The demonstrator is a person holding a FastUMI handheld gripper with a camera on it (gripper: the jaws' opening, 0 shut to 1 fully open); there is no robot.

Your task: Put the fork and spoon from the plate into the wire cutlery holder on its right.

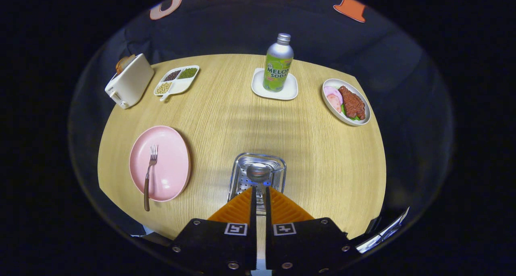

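Fork [150,175] is seen lying on the pink plate [171,155] at the left, not yet fetched. The spoon [258,174] is held in the nearly closed gripper [259,192], bowl over the wire cutlery holder [242,179] (apparently otherwise empty). Release is judged next, then a reach left.

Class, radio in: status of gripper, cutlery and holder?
Gripper shut on spoon, over holder. Fork on pink plate. Nothing in the way.
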